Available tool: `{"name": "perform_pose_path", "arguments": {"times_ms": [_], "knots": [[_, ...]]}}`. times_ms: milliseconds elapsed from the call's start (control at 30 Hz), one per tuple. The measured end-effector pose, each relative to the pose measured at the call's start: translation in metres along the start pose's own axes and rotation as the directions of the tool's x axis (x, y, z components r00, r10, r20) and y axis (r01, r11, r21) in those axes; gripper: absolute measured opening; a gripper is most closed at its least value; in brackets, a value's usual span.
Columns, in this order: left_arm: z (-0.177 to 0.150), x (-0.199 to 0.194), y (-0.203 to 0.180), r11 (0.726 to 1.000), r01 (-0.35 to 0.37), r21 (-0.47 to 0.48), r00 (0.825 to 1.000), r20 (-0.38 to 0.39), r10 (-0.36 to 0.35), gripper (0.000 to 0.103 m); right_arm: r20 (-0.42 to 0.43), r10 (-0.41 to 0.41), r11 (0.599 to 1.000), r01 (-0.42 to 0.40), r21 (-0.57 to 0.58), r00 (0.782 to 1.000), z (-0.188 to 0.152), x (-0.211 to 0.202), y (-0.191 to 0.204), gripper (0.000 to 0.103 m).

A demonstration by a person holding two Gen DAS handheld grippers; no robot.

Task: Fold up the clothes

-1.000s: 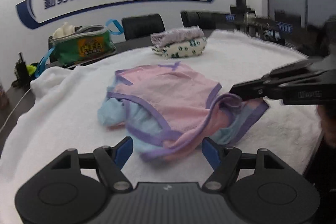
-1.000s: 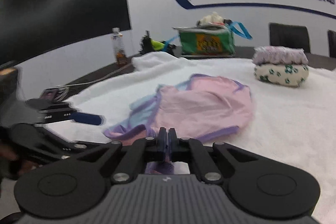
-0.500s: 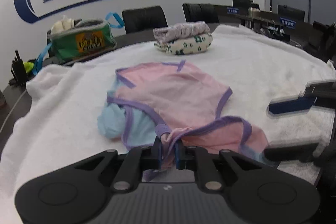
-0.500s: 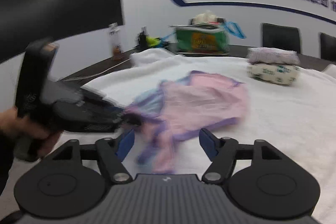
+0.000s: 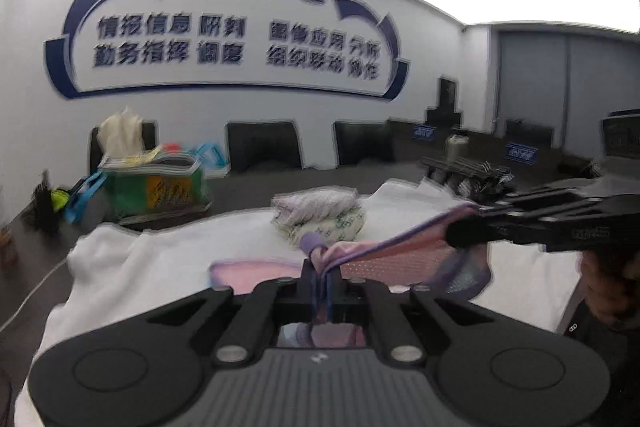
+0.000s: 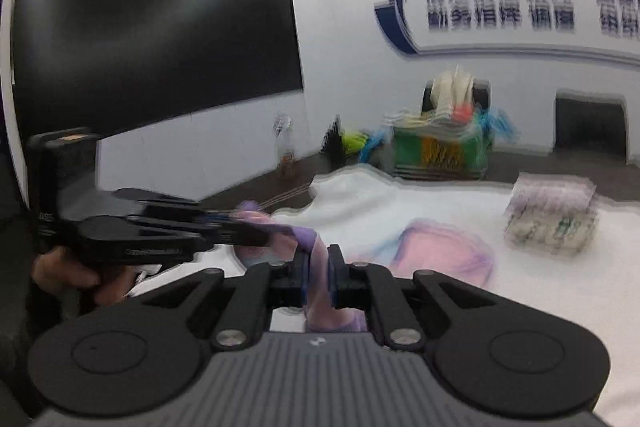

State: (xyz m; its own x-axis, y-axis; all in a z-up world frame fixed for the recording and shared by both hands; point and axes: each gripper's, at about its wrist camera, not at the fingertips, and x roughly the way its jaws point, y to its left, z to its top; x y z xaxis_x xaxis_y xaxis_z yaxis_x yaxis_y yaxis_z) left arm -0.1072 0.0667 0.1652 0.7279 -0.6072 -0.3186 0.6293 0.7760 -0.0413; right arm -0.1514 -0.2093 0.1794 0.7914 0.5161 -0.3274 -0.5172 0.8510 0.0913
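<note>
A pink garment (image 5: 384,263) with purple trim and a pale blue lining hangs stretched between both grippers above the white towel (image 5: 160,259). My left gripper (image 5: 322,273) is shut on one purple-edged corner. In the same view the right gripper (image 5: 460,235) pinches the other end at the right. In the right wrist view my right gripper (image 6: 318,263) has pink cloth between its pads, and its jaws are closing on it. The left gripper (image 6: 256,237) comes in from the left there, held by a hand (image 6: 72,271). The garment's far part (image 6: 444,255) still lies on the towel, blurred.
A stack of folded clothes (image 5: 320,215) sits at the towel's far side. A green bag (image 5: 156,187) stands on the dark table behind it, with black chairs (image 5: 264,147) along the wall. A bottle (image 6: 286,151) and a large dark screen (image 6: 152,39) are at the left.
Both grippers closed on the garment's near edge and rose, lifting that edge off the towel. The right gripper opened and closed again on the cloth. Both views now tilt higher toward the wall.
</note>
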Motion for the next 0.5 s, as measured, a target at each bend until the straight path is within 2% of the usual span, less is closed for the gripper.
{"name": "perform_pose_path", "arguments": {"times_ms": [67,100,167,200,233,300,333,400,500], "knots": [[-0.003,0.026,0.002,0.999,-0.034,0.002,0.998,-0.05,0.034,0.006,-0.039,-0.056,0.998,0.055,-0.017,0.998,0.005,0.014,-0.011,0.008],[-0.012,0.043,0.004,0.998,-0.055,0.001,0.994,-0.093,0.055,0.012,-0.078,-0.084,0.996,0.083,-0.018,0.993,0.003,0.028,-0.019,0.009],[-0.038,0.074,0.013,0.995,-0.098,-0.024,0.976,-0.196,0.091,0.019,-0.187,-0.164,0.986,0.162,-0.027,0.969,-0.016,0.063,-0.035,0.012],[-0.054,0.085,0.02,0.992,-0.117,-0.049,0.96,-0.261,0.1,0.02,-0.251,-0.217,0.976,0.214,-0.041,0.943,-0.03,0.082,-0.042,0.016],[-0.068,0.089,0.028,0.987,-0.135,-0.083,0.946,-0.307,0.103,0.02,-0.297,-0.279,0.96,0.273,-0.061,0.913,-0.044,0.093,-0.048,0.027],[-0.092,0.079,0.048,0.971,-0.162,-0.179,0.935,-0.342,0.093,0.022,-0.328,-0.391,0.919,0.38,-0.1,0.86,-0.065,0.101,-0.055,0.035],[-0.098,0.07,0.055,0.962,-0.163,-0.218,0.938,-0.336,0.083,0.027,-0.326,-0.425,0.904,0.413,-0.106,0.845,-0.072,0.099,-0.057,0.046],[-0.105,0.053,0.062,0.95,-0.155,-0.27,0.947,-0.314,0.066,0.038,-0.285,-0.435,0.899,0.432,-0.079,0.854,-0.075,0.082,-0.055,0.062],[-0.092,0.05,0.047,0.967,-0.122,-0.225,0.957,-0.285,0.054,0.042,-0.205,-0.388,0.92,0.391,-0.028,0.899,-0.069,0.058,-0.042,0.064]]}}
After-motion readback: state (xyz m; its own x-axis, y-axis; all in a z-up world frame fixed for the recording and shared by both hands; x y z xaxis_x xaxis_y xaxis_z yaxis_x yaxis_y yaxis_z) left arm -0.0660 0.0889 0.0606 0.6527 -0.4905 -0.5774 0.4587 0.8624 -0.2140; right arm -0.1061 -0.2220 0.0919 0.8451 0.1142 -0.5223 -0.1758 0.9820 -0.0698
